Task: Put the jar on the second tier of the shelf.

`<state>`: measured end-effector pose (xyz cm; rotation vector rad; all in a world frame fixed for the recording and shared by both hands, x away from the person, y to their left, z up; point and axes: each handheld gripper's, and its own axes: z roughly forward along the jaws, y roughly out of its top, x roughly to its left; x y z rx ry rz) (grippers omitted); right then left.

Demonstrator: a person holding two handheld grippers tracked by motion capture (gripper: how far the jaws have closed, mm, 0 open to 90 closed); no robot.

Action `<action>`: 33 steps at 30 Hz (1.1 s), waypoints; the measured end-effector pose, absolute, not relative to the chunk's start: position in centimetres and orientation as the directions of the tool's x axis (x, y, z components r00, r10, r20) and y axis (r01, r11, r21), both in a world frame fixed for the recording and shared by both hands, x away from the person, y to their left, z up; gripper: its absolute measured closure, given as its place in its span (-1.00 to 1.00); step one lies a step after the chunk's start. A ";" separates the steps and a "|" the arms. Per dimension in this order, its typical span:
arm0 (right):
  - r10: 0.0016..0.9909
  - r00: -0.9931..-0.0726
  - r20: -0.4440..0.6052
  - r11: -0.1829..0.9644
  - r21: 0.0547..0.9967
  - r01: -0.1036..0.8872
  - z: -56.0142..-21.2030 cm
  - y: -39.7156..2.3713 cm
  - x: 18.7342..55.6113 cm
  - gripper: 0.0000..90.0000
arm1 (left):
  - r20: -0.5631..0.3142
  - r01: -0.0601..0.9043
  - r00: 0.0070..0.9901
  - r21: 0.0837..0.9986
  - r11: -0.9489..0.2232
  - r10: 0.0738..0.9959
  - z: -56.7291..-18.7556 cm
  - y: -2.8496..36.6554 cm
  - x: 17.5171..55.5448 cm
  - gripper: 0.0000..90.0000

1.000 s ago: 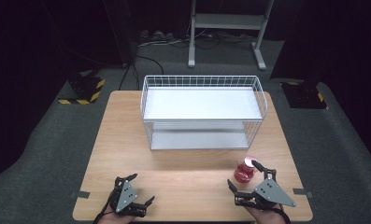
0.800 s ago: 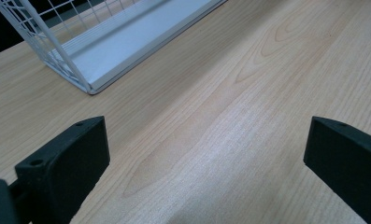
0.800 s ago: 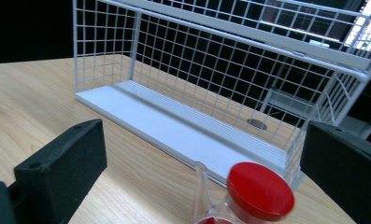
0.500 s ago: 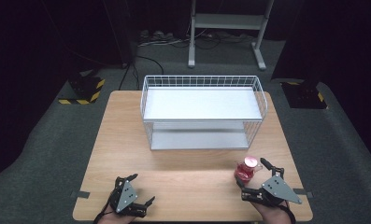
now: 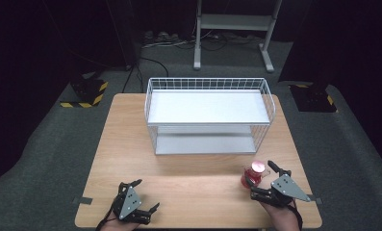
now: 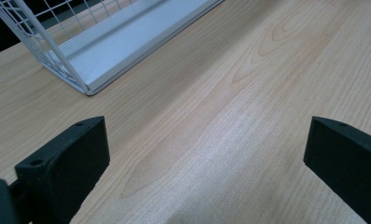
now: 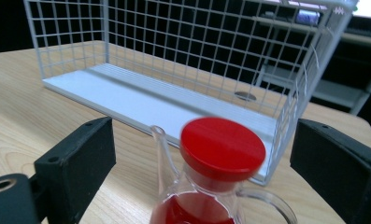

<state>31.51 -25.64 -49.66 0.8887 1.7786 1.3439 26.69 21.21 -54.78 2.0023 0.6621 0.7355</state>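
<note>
Over the last second the right hand-held gripper point(image 5: 261, 179) has closed in on the red-capped jug point(image 5: 254, 174), which now stands between its wide-open jaws, ungrasped, on the bench point(image 5: 198, 168) near the rack's point(image 5: 209, 111) right front corner. A grasp looks imminent; the left hand-held gripper point(image 5: 139, 199) waits open and empty.

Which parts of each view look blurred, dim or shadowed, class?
High view: room dark, table evenly lit. Right gripper view: red cap of the glass jug slightly blurred, wire rack sharper. Left gripper view: soft shadow on the wood at the bottom edge.
</note>
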 end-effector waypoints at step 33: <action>0.880 -0.470 -0.067 0.128 0.987 0.100 -51.0 -26.1 32.1 0.07 | 0.244 0.170 0.693 0.859 -0.483 0.679 -54.8 21.2 26.8 -0.98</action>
